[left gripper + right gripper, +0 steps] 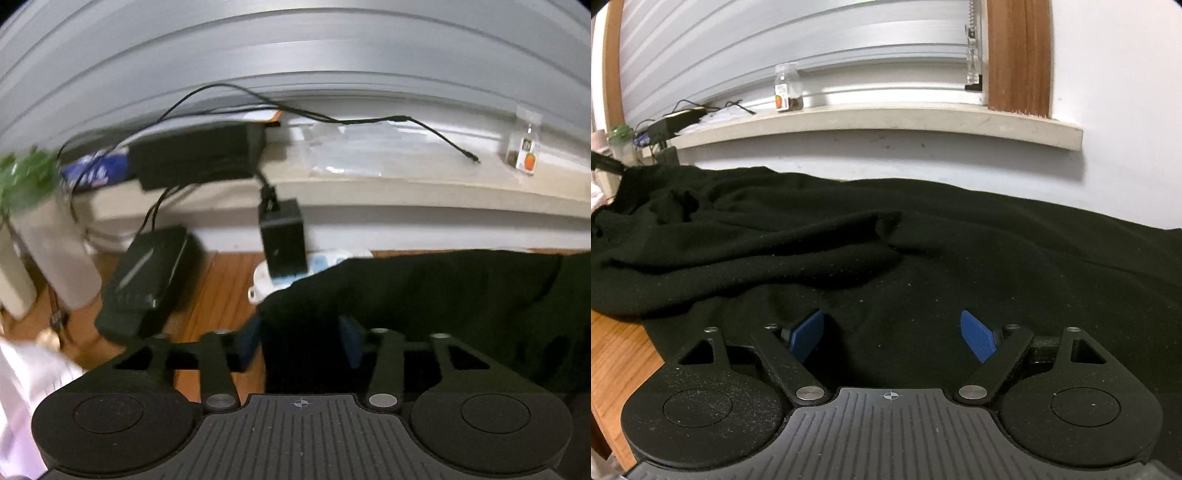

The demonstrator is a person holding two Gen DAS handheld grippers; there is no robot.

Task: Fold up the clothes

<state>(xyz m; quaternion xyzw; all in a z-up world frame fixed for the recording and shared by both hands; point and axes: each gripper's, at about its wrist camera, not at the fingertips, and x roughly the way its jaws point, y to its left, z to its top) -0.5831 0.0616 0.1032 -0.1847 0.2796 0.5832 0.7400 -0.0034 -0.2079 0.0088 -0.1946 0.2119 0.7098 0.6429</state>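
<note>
On sill (923,122), part-filled jar (789,88)

My left wrist view is motion-blurred, worst at the far left. My right wrist view is sharp. Both bow straight lines near the edges. Lighting is dim and even; the black garment (923,251) shows little detail.

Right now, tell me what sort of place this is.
Most likely a lived-in room at home, perhaps a bedroom or study. A window sill under closed blinds holds a small jar and loose cables, and a black garment lies spread over a wooden table.
</note>
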